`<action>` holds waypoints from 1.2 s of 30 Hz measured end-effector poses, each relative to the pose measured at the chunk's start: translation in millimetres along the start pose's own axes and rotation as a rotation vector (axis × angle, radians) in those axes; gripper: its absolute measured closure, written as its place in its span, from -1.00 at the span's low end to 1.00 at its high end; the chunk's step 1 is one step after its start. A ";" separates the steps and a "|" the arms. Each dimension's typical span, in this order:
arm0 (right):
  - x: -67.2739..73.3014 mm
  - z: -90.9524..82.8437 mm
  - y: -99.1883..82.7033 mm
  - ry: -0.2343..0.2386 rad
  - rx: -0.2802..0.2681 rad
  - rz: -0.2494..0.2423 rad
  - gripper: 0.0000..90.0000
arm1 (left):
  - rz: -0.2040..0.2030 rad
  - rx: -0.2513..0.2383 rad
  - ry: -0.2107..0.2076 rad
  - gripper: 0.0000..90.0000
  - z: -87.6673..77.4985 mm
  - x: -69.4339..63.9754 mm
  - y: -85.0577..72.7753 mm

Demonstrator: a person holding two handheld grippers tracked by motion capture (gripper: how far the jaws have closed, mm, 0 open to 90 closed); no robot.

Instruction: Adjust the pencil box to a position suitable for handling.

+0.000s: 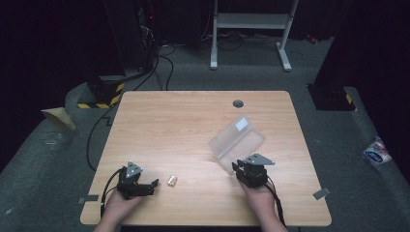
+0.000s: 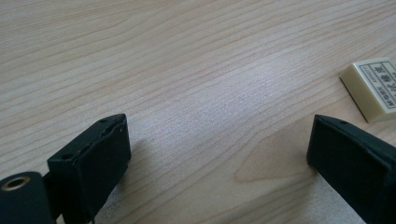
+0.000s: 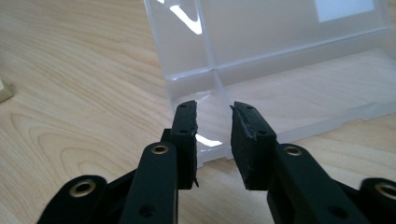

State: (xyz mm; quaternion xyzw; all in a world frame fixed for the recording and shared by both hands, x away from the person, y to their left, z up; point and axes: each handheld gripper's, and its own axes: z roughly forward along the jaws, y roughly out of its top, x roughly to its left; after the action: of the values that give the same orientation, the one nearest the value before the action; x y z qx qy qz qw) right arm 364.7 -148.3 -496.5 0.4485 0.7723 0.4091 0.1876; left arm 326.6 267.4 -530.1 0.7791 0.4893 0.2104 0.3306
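Note:
A clear plastic box [image 1: 237, 137] lies open on the wooden table [image 1: 193, 121], its lid raised toward the far side. My right gripper [image 1: 240, 167] sits at the box's near corner. In the right gripper view its jaws [image 3: 214, 107] stand a little apart, open, with the box's front rim [image 3: 280, 135] and a divider wall just beyond them and nothing pressed between the pads. A small cream block [image 1: 172, 181] with dark print [image 2: 373, 86] lies between the hands. My left gripper [image 1: 153, 186] points at it from the left, wide open [image 2: 219, 128], nothing between its fingers.
The box [image 3: 280, 70] carries a white label on its lid. A grey round grommet [image 1: 238, 103] sits near the table's far edge. Beyond the table are a white metal stand [image 1: 251, 29], cables and dark carpet.

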 end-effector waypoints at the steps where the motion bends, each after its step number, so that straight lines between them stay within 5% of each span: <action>1: -2.0 -0.9 1.5 -0.002 -0.004 0.008 0.53 | 0.000 0.000 0.000 -0.85 -0.2 -0.1 -0.1; 12: -21.0 14.4 10.6 -0.043 0.032 0.019 0.55 | -0.001 -0.002 -0.003 -0.84 -0.6 -0.3 -0.7; 20: -8.6 29.8 5.8 -0.038 0.089 -0.023 0.64 | 0.001 -0.003 -0.005 -0.83 -0.9 -0.3 -0.9; 36: 23.5 51.5 12.2 0.007 0.085 -0.070 0.72 | 0.002 -0.002 -0.012 -0.83 -1.0 0.2 -0.9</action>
State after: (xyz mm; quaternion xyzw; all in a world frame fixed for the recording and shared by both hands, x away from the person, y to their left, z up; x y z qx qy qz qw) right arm 392.7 -101.3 -515.6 0.4273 0.8047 0.3710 0.1797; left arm 325.4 268.2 -530.0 0.7806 0.4862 0.2065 0.3341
